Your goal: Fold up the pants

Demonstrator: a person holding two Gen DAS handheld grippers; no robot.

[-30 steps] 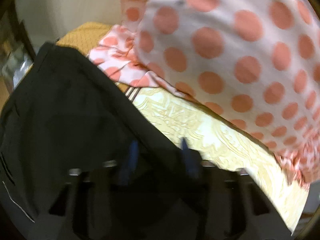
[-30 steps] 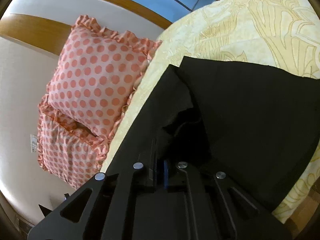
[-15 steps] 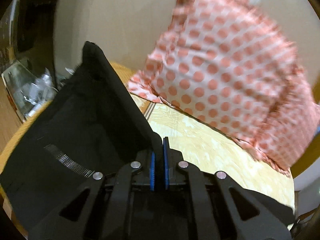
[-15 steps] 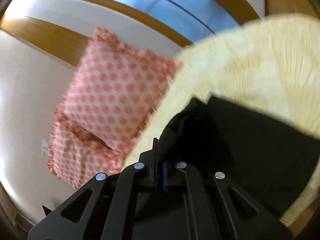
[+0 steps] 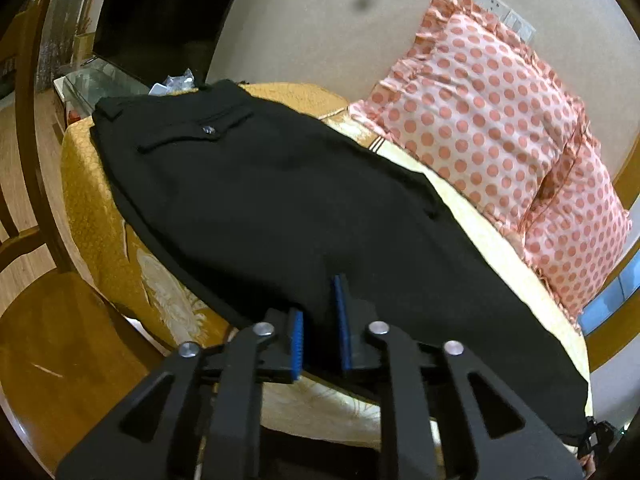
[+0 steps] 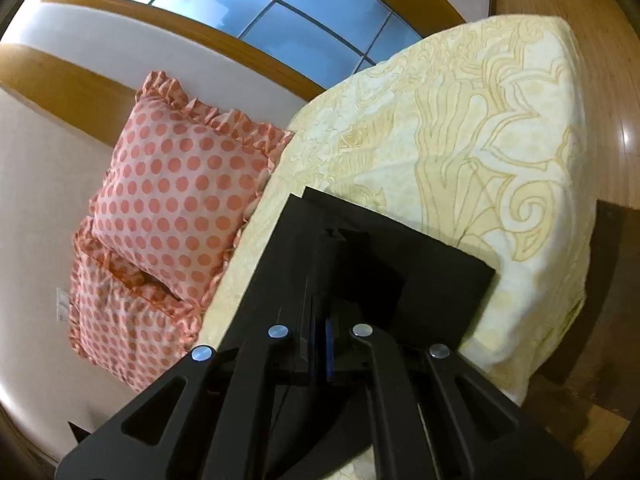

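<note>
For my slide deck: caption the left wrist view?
Left gripper open at the edge of black pants laid flat on a yellow bedspread.

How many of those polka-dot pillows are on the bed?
2. The upper pillow leans on the wall beside the yellow bedspread; the lower pillow lies partly beneath it. Others may sit outside the views.

Both wrist cameras sit low and close at the bed's point(image 5: 500, 248) near edge, the left facing along the pants point(image 5: 304, 200) toward the far corner, the right toward the window point(image 6: 256, 4), sharing the dotted pillows point(image 6: 176, 184).
</note>
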